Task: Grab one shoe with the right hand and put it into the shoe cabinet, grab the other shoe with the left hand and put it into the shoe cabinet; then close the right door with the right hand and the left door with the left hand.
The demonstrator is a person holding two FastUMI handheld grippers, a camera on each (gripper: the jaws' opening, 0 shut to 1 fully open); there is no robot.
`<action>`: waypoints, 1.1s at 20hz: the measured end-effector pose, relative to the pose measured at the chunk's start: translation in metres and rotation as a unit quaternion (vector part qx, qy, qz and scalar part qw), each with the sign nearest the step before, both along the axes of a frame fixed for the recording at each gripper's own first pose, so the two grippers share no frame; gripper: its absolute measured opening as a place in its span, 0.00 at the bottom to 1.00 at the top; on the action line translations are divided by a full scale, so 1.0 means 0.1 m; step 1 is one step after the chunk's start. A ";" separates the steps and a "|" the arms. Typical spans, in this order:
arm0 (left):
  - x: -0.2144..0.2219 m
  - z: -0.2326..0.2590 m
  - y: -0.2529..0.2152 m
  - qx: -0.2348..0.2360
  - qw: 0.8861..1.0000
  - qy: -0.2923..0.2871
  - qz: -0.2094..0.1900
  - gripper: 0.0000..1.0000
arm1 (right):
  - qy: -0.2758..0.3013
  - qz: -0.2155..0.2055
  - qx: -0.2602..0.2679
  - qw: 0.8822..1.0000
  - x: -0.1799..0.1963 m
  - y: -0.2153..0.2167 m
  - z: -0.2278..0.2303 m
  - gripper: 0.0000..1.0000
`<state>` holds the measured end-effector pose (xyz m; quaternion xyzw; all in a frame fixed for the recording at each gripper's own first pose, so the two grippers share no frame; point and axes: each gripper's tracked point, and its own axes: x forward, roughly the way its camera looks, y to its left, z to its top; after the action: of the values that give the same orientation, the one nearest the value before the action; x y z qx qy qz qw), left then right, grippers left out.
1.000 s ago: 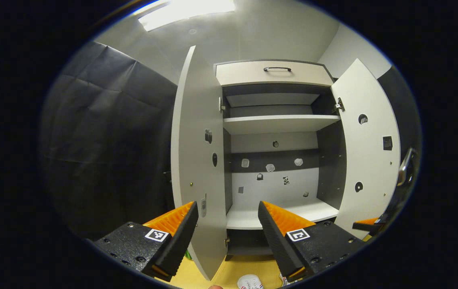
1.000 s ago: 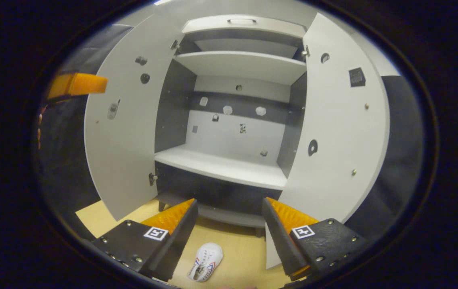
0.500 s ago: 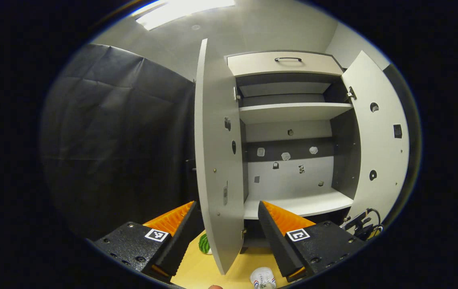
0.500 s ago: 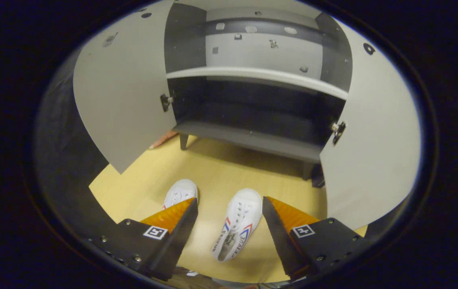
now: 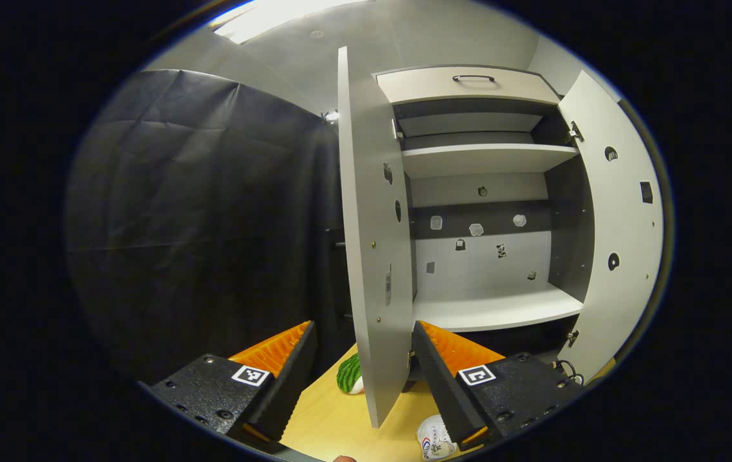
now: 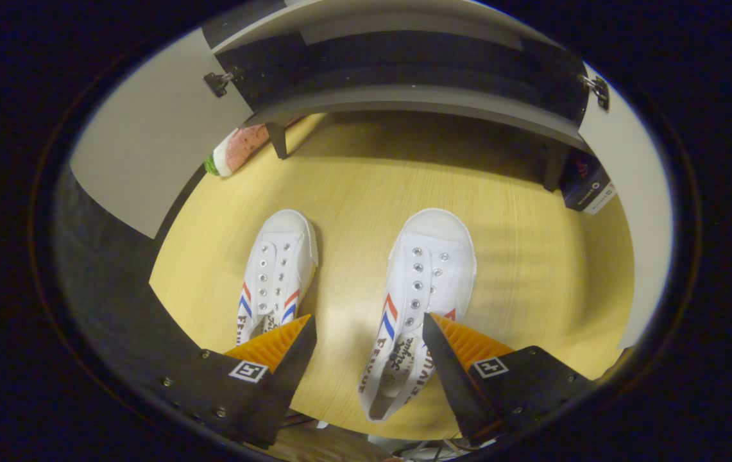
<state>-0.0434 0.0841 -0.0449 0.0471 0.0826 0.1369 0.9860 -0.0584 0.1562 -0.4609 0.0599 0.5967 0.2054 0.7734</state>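
Two white canvas shoes with red and blue stripes stand side by side on the wooden floor, toes toward the cabinet. In the right gripper view the left shoe [image 6: 279,263] sits by my left finger, and the right shoe [image 6: 426,282] lies partly between my fingers. My right gripper [image 6: 369,319] hovers open above them, touching neither. The shoe cabinet [image 5: 487,308] stands with both doors open and its shelves bare. My left gripper [image 5: 364,327] is open and holds nothing, facing the edge of the left door [image 5: 372,256]. A shoe toe [image 5: 433,443] peeks out below.
A watermelon-slice toy [image 6: 237,147] lies on the floor by the cabinet's left leg, also seen as a green rind [image 5: 348,375]. A dark box [image 6: 587,186] sits under the cabinet's right side. The right door [image 5: 616,224] swings wide. Black cloth wall [image 5: 199,224] hangs to the left.
My right gripper has tipped down from the cabinet's shelves and come closer over the shoes. The left gripper view has drifted left, so the cabinet sits further right.
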 end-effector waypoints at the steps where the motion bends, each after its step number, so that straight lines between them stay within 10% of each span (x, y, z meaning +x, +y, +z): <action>1: 0.00 -0.02 0.01 -0.002 1.000 0.003 0.001 0.92 | 0.013 0.002 0.000 1.000 -0.02 0.03 -0.06 1.00; 6: 0.01 -0.09 0.05 -0.009 1.000 0.008 0.008 0.92 | 0.060 -0.008 -0.021 0.998 0.03 0.09 -0.26 0.99; 12: 0.05 -0.20 0.10 -0.027 0.999 0.013 0.015 0.92 | 0.080 -0.029 -0.109 0.990 0.11 -0.11 -0.45 0.72; 13: 0.05 -0.21 0.11 -0.030 0.999 0.014 0.016 0.89 | 0.080 -0.037 -0.110 0.990 0.10 -0.08 -0.44 0.34; 14: 0.05 -0.23 0.13 -0.032 0.999 0.015 0.017 0.92 | 0.083 -0.030 -0.110 0.990 0.09 -0.09 -0.41 0.26; 22: 0.03 -0.24 0.18 -0.039 0.999 0.014 0.011 0.92 | 0.068 -0.090 -0.073 0.991 0.13 -0.12 -0.28 0.01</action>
<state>-0.0406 0.1020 -0.0694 0.0096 0.1027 0.1436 0.9842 -0.0456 0.1439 -0.4892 0.0701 0.6536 0.0862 0.7486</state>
